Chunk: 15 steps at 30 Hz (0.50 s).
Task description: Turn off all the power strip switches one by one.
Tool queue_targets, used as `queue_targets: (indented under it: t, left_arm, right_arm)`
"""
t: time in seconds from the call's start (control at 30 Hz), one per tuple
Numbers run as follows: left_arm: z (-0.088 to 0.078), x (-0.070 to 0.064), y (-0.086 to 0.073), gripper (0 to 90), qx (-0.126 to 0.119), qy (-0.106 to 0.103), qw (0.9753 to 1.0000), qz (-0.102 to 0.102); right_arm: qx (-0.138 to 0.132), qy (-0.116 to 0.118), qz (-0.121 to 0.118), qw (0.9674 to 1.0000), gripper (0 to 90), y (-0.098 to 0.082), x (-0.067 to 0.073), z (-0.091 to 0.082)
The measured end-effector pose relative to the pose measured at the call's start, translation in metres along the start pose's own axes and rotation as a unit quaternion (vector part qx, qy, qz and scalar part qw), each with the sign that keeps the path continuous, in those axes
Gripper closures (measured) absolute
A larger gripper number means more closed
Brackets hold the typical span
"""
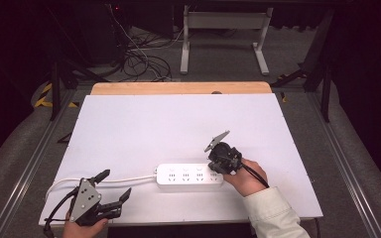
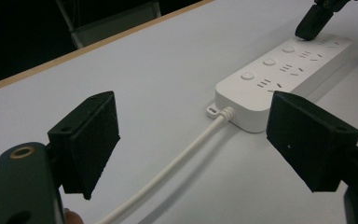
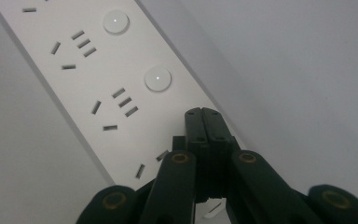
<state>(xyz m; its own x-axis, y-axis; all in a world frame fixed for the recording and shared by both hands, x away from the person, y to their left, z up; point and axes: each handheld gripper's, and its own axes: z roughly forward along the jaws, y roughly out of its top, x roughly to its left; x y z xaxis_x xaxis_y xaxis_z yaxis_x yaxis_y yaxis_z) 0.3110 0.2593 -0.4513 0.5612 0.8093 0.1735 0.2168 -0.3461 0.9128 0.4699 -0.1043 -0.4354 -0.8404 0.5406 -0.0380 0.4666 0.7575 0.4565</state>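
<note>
Two black jaws of the right gripper (image 3: 203,113) are pressed together, tips on the smooth white power strip (image 1: 189,175); the left gripper (image 2: 193,144) gapes wide, empty.

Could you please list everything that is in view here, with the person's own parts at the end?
Power strip: one, white, lying flat on the near middle of the table, with round buttons beside its sockets.
Cord: one, white, running from the strip's left end towards the table's left edge.
Table: one, white top with a wooden strip along the far edge.
Frame: one, white, standing on the grey floor beyond the table.
Cables: a tangle, black and white, on the floor at the far left.
Left tongs: one pair, black, open, at the table's near left corner, pointing along the cord.
Right tongs: one pair, black, shut, tip down on the strip's right end.
Right hand: one, pale sleeve, holding the right tongs.
</note>
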Motion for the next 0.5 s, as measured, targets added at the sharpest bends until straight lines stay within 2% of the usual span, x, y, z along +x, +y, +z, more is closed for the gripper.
queue_targets:
  t: [0.03, 0.07, 0.1, 0.17, 0.23, 0.3, 0.33, 0.5]
  left_arm:
    - [0.000, 0.000, 0.000, 17.8, 0.000, 0.000, 1.0000, -0.001]
    - [0.000, 0.001, 0.000, 17.7, -0.001, 0.000, 1.0000, -0.001]
    - [0.000, 0.000, 0.000, 17.8, -0.001, -0.002, 1.0000, -0.006]
    - [0.001, 0.001, 0.000, 17.7, -0.001, -0.002, 1.0000, -0.008]
    - [0.001, 0.001, 0.000, 17.8, -0.001, -0.002, 1.0000, -0.006]
    - [0.000, 0.000, 0.000, 17.8, -0.001, -0.003, 1.0000, -0.006]
    - [0.000, 0.001, 0.000, 17.8, -0.001, -0.001, 1.0000, -0.001]
    - [0.000, 0.001, 0.000, 17.7, -0.001, -0.001, 1.0000, -0.001]
  right_arm:
    - [-0.020, 0.007, 0.004, 0.9998, 90.0, -0.001, -0.002, -0.004]
    - [-0.028, 0.008, 0.000, 0.9996, 90.0, -0.001, -0.002, -0.008]
    - [-0.049, 0.011, -0.003, 0.9987, 90.0, -0.002, -0.002, -0.014]
    - [-0.093, 0.019, -0.006, 0.9955, 90.0, -0.003, -0.002, -0.027]
    - [-0.128, 0.014, -0.002, 0.9917, 90.0, -0.005, -0.003, -0.038]
    - [-0.142, 0.012, -0.003, 0.9898, 90.0, -0.007, -0.003, -0.042]
    - [-0.144, 0.009, -0.006, 0.9895, 90.0, -0.008, -0.004, -0.043]
    - [-0.153, 0.014, -0.018, 0.9879, 90.0, -0.005, 0.001, -0.044]
